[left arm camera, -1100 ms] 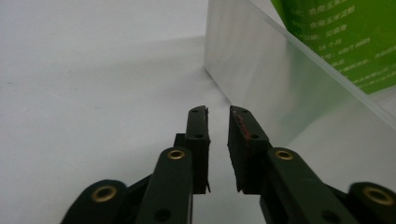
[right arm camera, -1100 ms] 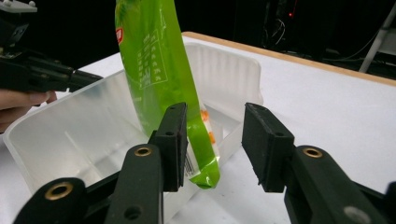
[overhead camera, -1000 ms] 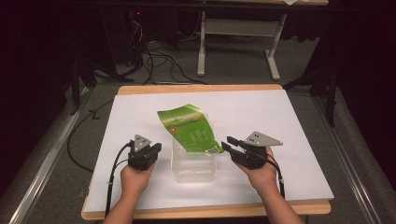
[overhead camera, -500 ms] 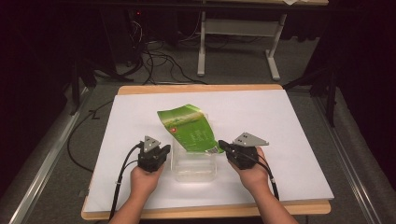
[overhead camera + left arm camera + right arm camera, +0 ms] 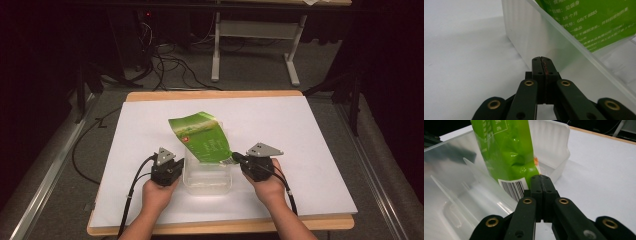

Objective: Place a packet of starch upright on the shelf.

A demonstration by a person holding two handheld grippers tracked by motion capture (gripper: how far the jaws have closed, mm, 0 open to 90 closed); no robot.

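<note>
A clear plastic container (image 5: 207,182) sits on the white table top (image 5: 300,130). A green pouch (image 5: 202,137) stands tilted in it and leans out over the far rim. My left gripper (image 5: 180,162) is shut and empty, its tips by the container's left wall. In the left gripper view the shut left gripper (image 5: 541,59) points at that wall (image 5: 529,37), with the pouch (image 5: 586,22) behind it. My right gripper (image 5: 234,158) is shut at the pouch's lower right corner. In the right gripper view the right gripper (image 5: 541,178) sits against the pouch (image 5: 509,147) by its barcode, over the container (image 5: 554,140). I see nothing between the pads.
The table's wooden front edge (image 5: 220,227) lies just below the person's forearms. White surface extends to both sides and beyond the container. On the floor behind are cables (image 5: 165,65) and a desk frame (image 5: 255,50). Metal rails (image 5: 45,175) run alongside the table.
Both hands have drawn in toward the container, the right one moving left and a little down to the pouch's corner. The right jaws, parted a second ago, are now shut.
</note>
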